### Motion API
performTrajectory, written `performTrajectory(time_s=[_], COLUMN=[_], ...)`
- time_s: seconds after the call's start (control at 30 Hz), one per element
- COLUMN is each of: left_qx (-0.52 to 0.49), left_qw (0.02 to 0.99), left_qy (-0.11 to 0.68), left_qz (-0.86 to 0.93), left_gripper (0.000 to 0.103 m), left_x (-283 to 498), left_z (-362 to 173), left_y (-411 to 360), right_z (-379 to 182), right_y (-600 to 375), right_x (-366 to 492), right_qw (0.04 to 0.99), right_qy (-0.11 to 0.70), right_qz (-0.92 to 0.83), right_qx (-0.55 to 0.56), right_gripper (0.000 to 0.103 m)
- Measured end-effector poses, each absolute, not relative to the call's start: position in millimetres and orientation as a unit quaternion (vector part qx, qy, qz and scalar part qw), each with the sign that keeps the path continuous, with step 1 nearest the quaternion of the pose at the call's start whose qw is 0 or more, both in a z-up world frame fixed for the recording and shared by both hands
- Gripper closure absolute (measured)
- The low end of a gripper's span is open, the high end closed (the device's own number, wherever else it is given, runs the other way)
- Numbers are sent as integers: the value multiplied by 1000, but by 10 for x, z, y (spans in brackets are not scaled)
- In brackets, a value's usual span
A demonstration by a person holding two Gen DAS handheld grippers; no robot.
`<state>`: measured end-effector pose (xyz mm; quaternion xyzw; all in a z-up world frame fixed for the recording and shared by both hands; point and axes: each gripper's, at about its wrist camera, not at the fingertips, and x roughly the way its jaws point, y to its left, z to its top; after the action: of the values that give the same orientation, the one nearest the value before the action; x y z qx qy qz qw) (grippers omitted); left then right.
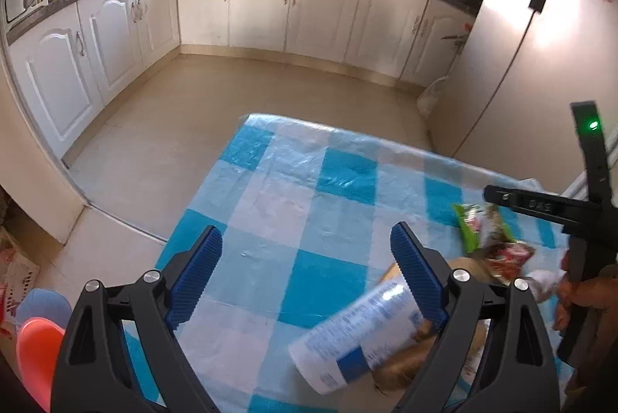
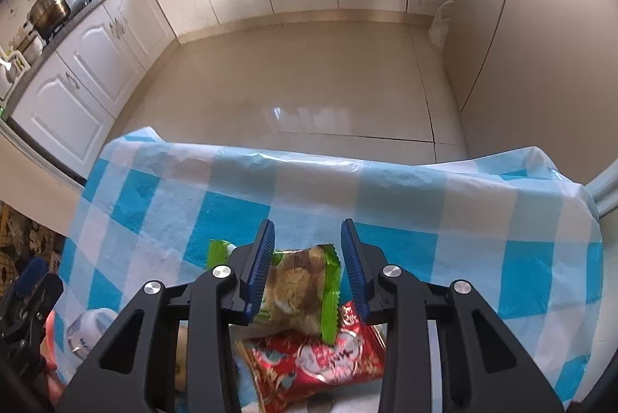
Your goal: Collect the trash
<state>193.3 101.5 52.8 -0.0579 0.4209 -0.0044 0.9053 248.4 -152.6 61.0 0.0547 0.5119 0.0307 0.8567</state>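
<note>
A blue-and-white checked cloth point(image 1: 340, 177) covers the table. My left gripper point(image 1: 306, 231) hangs open over it with nothing between its blue pads. A white-and-blue tube container point(image 1: 359, 332) lies on its side under the right finger, on something brown. To the right lie a green snack wrapper point(image 1: 469, 220) and a red wrapper point(image 1: 506, 256). In the right wrist view my right gripper point(image 2: 307, 258) straddles the green wrapper point(image 2: 297, 285) with its jaws narrow. The left pad is against the wrapper and a thin gap shows at the right pad. The red wrapper point(image 2: 309, 355) lies underneath.
White base cabinets point(image 1: 270, 7) run along the far and left walls, and a tall fridge point(image 1: 513, 46) stands on the right. A white plastic bag point(image 1: 430, 96) sits on the tiled floor beside it. An orange stool point(image 1: 34, 351) is at the table's near left corner.
</note>
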Motion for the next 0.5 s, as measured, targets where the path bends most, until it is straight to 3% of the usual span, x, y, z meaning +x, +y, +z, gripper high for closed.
performTrajectory(time_s=[0.5], left_qx=[-77], left_qw=[880], left_qy=[467], left_qz=[-32], left_gripper=[24], left_x=[1910], left_z=[232], left_y=[890], right_z=[429], right_y=[-1317], right_x=[2216], right_qw=[856], right_qy=[514], right_qz=[53], right_qx=[-10], right_gripper=[66])
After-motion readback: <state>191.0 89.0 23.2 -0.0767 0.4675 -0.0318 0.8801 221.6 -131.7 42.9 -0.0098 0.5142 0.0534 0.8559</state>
